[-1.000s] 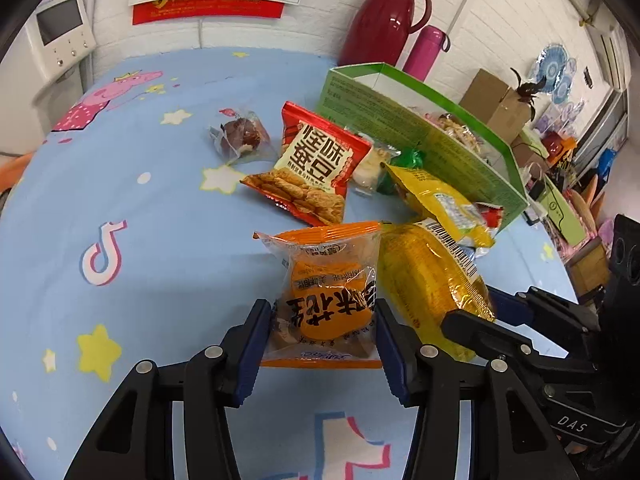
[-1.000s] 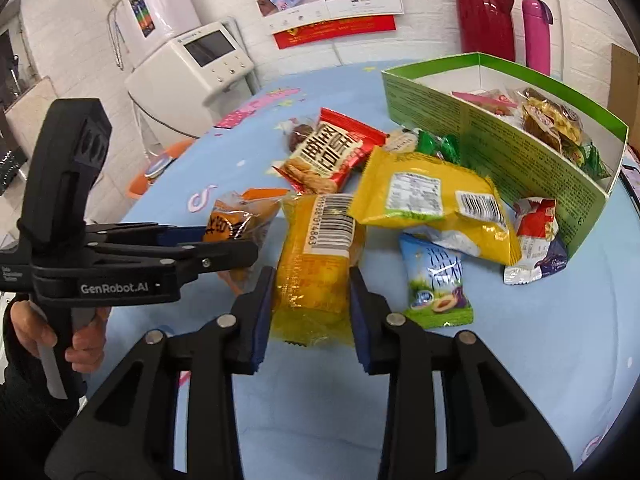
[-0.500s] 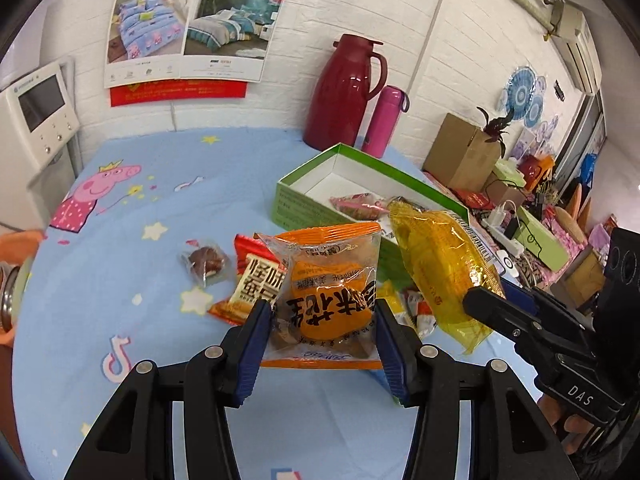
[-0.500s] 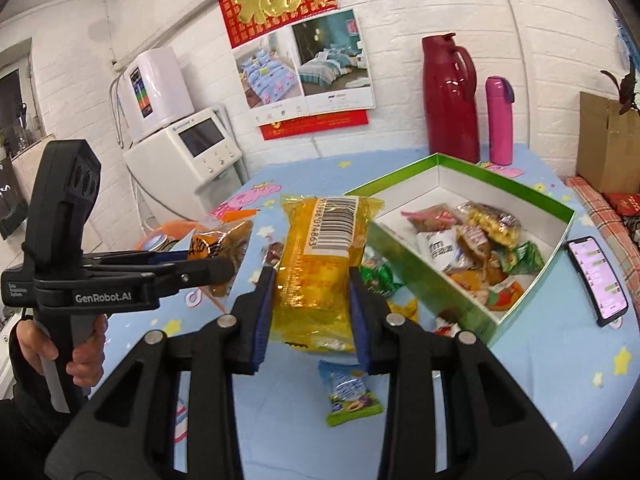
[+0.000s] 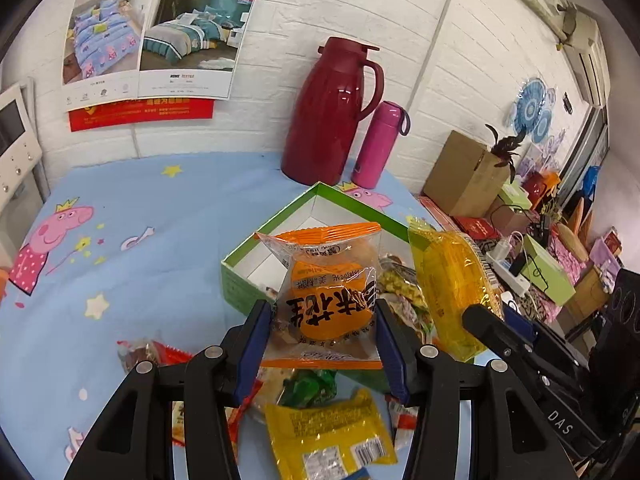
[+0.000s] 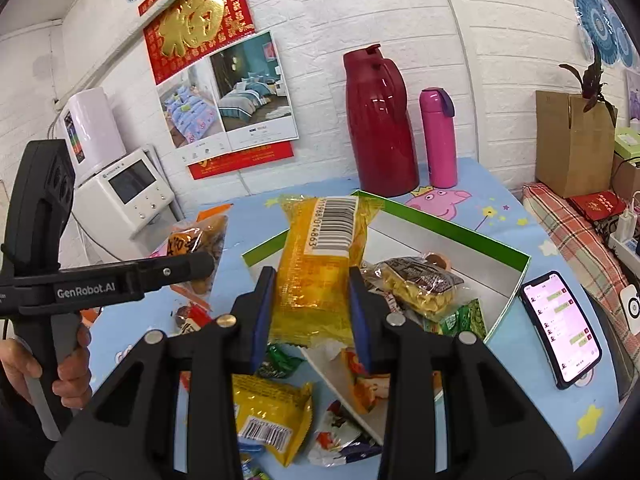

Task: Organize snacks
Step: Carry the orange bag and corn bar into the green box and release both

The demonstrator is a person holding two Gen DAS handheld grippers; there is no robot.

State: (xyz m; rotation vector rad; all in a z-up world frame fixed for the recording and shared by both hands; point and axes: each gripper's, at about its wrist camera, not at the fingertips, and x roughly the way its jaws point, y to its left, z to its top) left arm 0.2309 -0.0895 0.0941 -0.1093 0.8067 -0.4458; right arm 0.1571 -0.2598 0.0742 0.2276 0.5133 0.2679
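Left gripper (image 5: 324,332) clamped on orange snack pack (image 5: 330,292), blue pads pressing both side edges; pack upright, lifted off the table, in front of the near corner of green box (image 5: 240,276); right gripper (image 6: 312,304) clamped on yellow snack pack (image 6: 320,264), barcode end up, also lifted, over the near side of the box; in the left wrist view same yellow pack just right of the orange one, apart from it.

Green box open, white inside; several wrapped snacks (image 6: 420,284) piled at its right end, left end bare.

Loose on blue cartoon tablecloth (image 5: 140,240) below the grippers: yellow packet (image 5: 332,436), green wrapper (image 5: 308,388), red packets (image 5: 160,356) at left.

Behind box, against the brick wall: red thermos jug (image 5: 332,112) and pink bottle (image 5: 378,144), side by side; phone (image 6: 560,328) screen-up, lit, just right of the box.

Hand (image 6: 64,364) gripping left tool's handle.
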